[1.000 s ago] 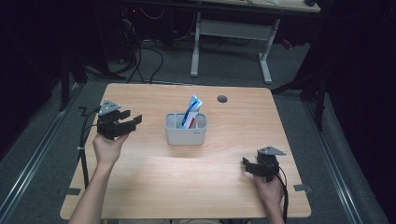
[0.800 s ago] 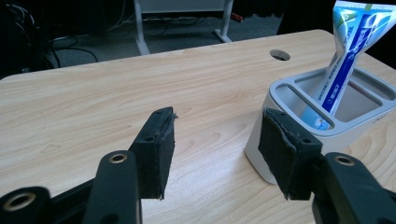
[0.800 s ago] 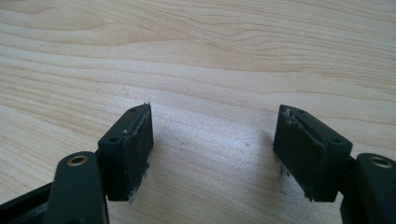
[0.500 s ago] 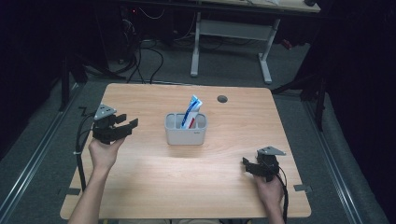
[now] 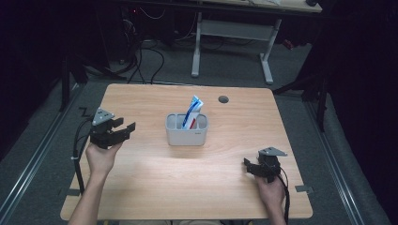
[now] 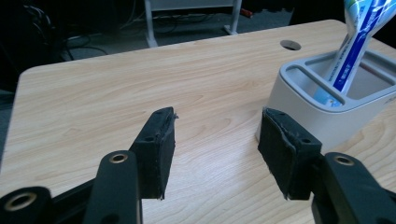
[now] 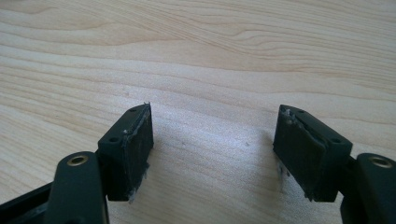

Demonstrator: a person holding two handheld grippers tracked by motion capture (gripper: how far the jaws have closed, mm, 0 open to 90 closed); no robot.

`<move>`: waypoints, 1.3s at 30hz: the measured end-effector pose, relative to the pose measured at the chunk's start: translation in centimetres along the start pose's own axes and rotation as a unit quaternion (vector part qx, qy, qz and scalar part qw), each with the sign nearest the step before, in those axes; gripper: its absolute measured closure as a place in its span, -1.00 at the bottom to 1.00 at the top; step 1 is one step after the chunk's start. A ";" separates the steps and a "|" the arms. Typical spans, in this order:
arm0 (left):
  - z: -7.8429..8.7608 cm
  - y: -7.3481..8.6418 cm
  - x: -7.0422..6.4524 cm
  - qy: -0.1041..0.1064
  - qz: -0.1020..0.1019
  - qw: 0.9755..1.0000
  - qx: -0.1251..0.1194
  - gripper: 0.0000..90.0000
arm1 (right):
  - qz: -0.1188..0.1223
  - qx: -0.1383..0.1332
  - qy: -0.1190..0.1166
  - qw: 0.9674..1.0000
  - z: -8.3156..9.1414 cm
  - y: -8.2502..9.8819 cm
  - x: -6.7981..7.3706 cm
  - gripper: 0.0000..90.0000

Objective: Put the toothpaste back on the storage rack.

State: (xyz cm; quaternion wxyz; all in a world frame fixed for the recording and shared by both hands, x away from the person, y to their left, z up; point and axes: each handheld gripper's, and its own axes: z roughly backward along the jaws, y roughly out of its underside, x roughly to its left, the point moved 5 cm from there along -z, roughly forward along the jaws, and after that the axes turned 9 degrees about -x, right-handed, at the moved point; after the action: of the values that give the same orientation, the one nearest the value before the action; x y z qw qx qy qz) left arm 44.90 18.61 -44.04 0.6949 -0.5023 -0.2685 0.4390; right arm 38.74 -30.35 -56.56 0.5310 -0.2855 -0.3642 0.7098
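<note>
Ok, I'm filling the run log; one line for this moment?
left tongs open, empty | right tongs open, empty | blue-white tube in grey plastic holder

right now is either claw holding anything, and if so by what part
Nothing is held. The left claw is open over bare table beside the grey holder, and the right claw is open over bare wood.

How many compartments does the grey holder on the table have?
2 visible: holder has a narrow one at its left end and a wide one with the toothpaste tube. The tube may hide another.

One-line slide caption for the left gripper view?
Open left gripper faces a grey holder with a toothpaste tube on a wooden table.
</note>
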 end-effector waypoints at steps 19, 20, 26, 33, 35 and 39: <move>1.1 1.6 0.6 -0.015 0.001 1.000 0.005 0.02 | 0.001 0.000 0.000 1.000 0.0 0.0 0.0 -0.37; 1.1 1.7 0.7 -0.014 0.002 1.000 0.005 0.02 | 0.000 0.000 0.000 1.000 0.0 0.0 0.0 -0.37; 1.4 2.3 0.7 -0.014 0.011 1.000 0.003 0.02 | 0.001 0.000 0.000 1.000 0.0 0.0 0.0 -0.37; 1.5 2.7 0.8 -0.012 0.013 1.000 0.001 0.02 | 0.000 0.000 0.000 1.000 0.0 0.0 0.0 -0.37; 1.5 3.0 0.7 -0.012 0.019 1.000 0.004 0.02 | 0.000 0.000 0.000 1.000 0.0 0.0 0.0 -0.37; 1.6 3.3 0.6 -0.010 0.023 1.000 0.006 0.02 | 0.000 0.000 0.000 1.000 0.0 0.0 0.0 -0.37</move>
State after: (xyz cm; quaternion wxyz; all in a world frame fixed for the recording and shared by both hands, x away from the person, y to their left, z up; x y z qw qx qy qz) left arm 42.80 20.25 -46.66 0.6849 -0.4997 -0.2615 0.4613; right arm 38.74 -30.35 -56.56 0.5309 -0.2855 -0.3643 0.7099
